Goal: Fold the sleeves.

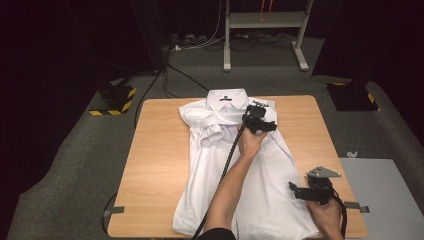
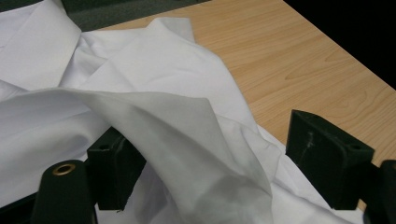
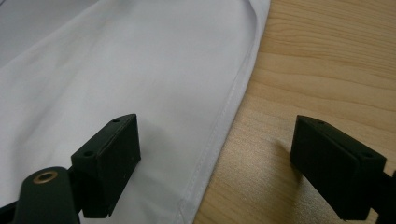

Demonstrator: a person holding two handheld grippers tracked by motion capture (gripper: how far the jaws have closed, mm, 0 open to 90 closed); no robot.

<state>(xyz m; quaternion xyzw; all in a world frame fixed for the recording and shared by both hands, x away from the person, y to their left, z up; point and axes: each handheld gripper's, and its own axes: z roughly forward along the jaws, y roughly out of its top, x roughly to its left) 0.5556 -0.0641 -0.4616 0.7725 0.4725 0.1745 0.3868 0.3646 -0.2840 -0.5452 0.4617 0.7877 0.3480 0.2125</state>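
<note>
White shirt on the wooden table

The shirt is lying from the far edge to the near edge. The left gripper is hanging spread over a loose fold; the right gripper is sitting spread near the right corner.

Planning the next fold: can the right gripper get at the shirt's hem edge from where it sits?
Probably yes. The right gripper has its jaws open astride the white shirt's hem edge, one over the cloth, one over the bare wooden table, with nothing between.
</note>
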